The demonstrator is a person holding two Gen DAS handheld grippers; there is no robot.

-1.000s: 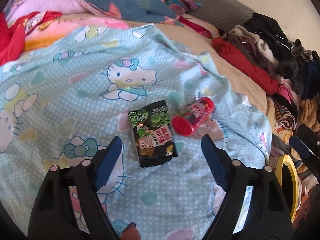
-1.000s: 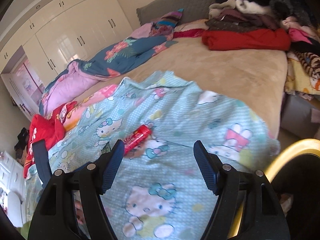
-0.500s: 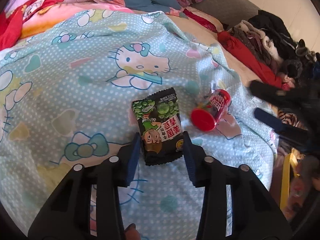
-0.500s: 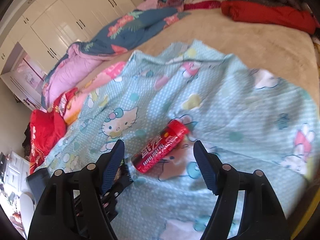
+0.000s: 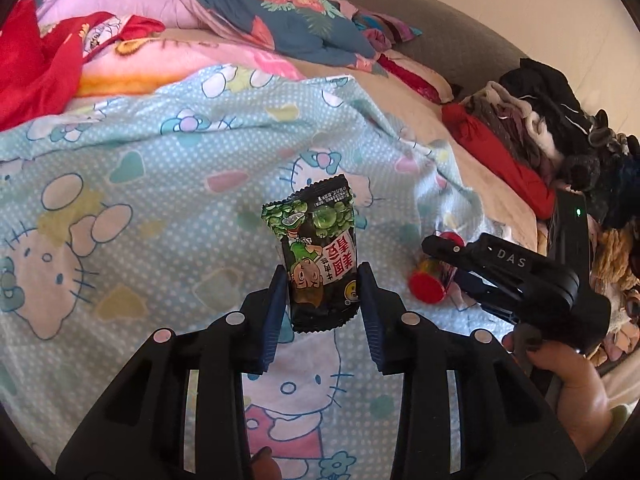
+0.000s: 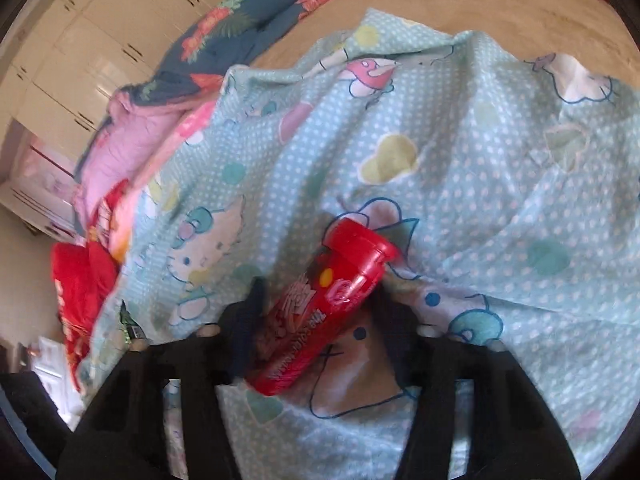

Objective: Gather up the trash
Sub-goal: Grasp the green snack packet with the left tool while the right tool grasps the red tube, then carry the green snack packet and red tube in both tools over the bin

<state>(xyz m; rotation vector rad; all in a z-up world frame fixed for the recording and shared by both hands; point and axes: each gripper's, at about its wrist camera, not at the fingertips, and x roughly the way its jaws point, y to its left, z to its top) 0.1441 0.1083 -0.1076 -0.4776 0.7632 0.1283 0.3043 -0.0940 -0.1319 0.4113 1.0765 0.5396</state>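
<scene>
**Snack packet and red tube between the jaws on the bed**

The black-and-green snack packet (image 5: 318,258) stands pinched by its two side edges between the blue pads of the left gripper (image 5: 323,280), whose jaws are closing; its crimped top edge tilts free above the pale blue cartoon-cat sheet (image 5: 132,184). Just right of it, the red candy tube (image 6: 320,308) lies slanted between the fingers of the right gripper (image 6: 316,312), which are closing on it; motion blur hides whether the pads press it yet. A hand (image 5: 576,392) carries that gripper. The sheet spreads open leftward; a clothes pile (image 5: 532,136) crowds the right edge, quilts (image 5: 280,20) the far side.
</scene>
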